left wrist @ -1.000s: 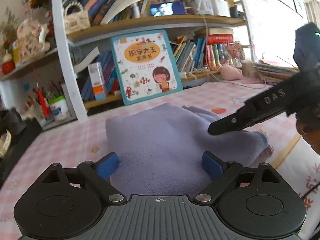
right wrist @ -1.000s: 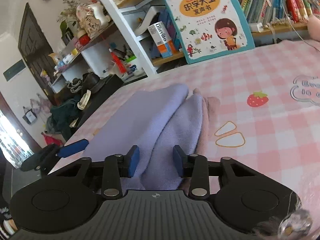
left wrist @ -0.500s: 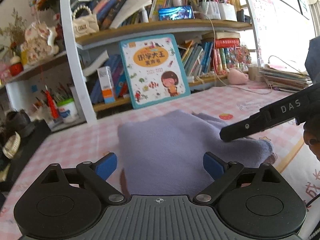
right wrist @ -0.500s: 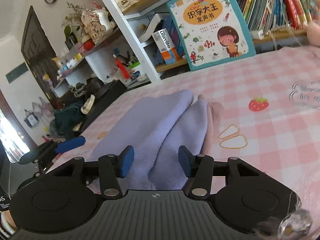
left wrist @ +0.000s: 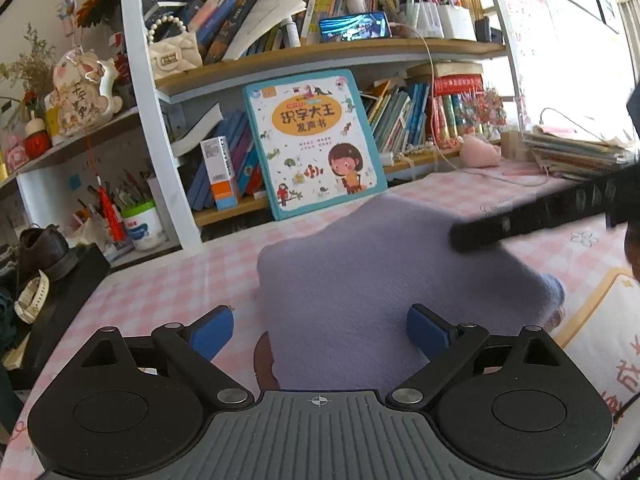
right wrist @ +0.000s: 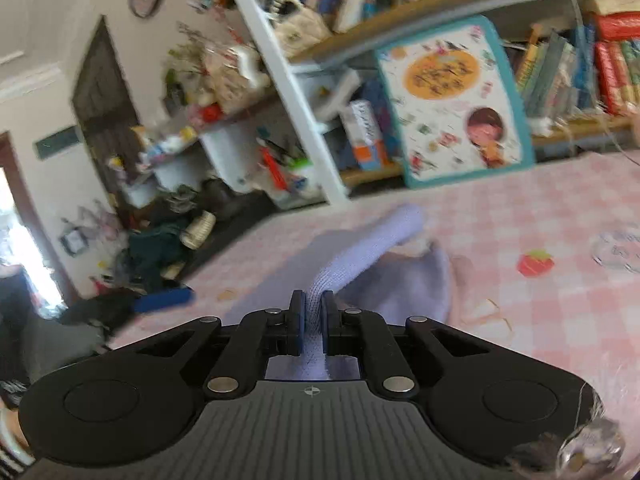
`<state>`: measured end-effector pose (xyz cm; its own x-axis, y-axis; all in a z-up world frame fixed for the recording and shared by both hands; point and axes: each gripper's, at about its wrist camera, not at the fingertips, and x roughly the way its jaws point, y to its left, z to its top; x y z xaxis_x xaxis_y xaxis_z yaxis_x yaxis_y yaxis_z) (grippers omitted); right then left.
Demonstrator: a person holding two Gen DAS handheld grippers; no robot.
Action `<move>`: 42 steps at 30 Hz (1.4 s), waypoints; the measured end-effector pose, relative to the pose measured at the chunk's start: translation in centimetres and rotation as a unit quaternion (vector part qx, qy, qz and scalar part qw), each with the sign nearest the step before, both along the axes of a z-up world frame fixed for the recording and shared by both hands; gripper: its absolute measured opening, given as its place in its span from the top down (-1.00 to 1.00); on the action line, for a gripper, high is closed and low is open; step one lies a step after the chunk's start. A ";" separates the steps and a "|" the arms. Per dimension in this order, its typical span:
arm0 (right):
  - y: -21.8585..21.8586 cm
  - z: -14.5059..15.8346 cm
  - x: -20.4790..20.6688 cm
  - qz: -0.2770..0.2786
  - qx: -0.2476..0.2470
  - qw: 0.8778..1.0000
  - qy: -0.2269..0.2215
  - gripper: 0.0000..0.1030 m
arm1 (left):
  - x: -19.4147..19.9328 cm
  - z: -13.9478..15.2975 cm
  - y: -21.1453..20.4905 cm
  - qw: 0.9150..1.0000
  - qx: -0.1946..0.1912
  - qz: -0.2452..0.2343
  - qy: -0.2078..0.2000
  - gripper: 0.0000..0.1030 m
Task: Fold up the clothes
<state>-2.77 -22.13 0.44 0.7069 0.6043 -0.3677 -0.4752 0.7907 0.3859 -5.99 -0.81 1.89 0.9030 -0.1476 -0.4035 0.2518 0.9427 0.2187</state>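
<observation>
A folded lavender garment (left wrist: 380, 280) lies on the pink checked tablecloth (left wrist: 168, 288). My left gripper (left wrist: 320, 332) is open, its blue pads either side of the garment's near edge. My right gripper (right wrist: 313, 320) is shut on a fold of the lavender garment (right wrist: 360, 256) and lifts it off the table; a pink layer (right wrist: 460, 268) shows under it. The right gripper's finger (left wrist: 520, 220) crosses the left wrist view from the right, blurred. The left gripper's blue pad (right wrist: 164, 300) shows at the left of the right wrist view.
A bookshelf (left wrist: 320, 56) with a large children's book (left wrist: 312, 140) stands behind the table. A black box with a shoe (left wrist: 44, 248) sits at the left edge. A stack of papers (left wrist: 572, 156) lies at the far right.
My right gripper has closed on a fold of the garment and raised it. The left gripper has stayed open and drawn back slightly to the near edge.
</observation>
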 end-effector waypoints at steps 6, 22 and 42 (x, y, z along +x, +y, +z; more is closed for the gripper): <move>0.1 -1.6 0.6 -0.021 -0.021 0.999 0.027 0.82 | 0.4 -0.1 0.4 1.000 -0.006 0.004 0.012 -0.86; -5.4 -1.8 1.0 -0.024 0.059 0.988 0.144 -0.25 | 4.0 0.0 6.5 0.967 -0.210 0.002 0.144 -0.90; -1.4 -0.7 3.7 0.007 -0.054 0.991 0.120 0.62 | 7.8 -1.5 5.4 0.952 -0.251 -0.029 0.175 -0.36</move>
<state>0.91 -23.54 -0.23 0.5834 0.5604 -0.5878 -0.3907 0.8282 0.4019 1.80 4.58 0.37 0.7101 -0.4472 -0.5438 0.2819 0.8883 -0.3625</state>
